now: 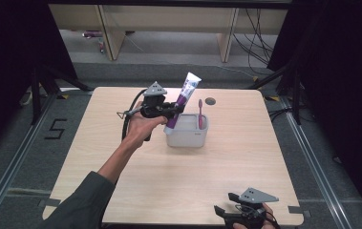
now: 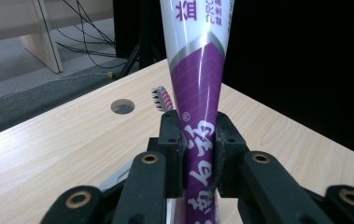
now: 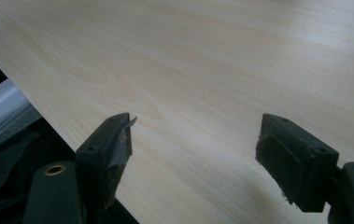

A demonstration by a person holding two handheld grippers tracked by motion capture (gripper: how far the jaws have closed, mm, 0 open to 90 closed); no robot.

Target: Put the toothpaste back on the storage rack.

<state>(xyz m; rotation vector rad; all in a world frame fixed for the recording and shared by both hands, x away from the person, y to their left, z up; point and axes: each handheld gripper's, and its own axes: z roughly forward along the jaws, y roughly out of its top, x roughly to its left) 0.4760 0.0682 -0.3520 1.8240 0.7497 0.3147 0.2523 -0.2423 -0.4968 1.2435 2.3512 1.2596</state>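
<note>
A purple and white toothpaste tube (image 1: 185,96) leans upright over the left side of a white tub (image 1: 187,137) in the middle of the table. My left gripper (image 1: 176,110) is shut on the tube's lower part; in the left gripper view both pads squeeze the tube (image 2: 198,112). A pink toothbrush (image 1: 200,113) stands in the tub's right side, its bristled head (image 2: 161,98) showing just behind the tube. My right gripper (image 1: 230,206) rests at the table's near right edge, jaws wide open with bare wood (image 3: 198,140) between its fingers.
A round cable hole (image 1: 210,101) lies in the light wooden table behind the tub. Dark curtains flank the table, and wooden furniture legs and loose cables stand on the floor beyond its far edge.
</note>
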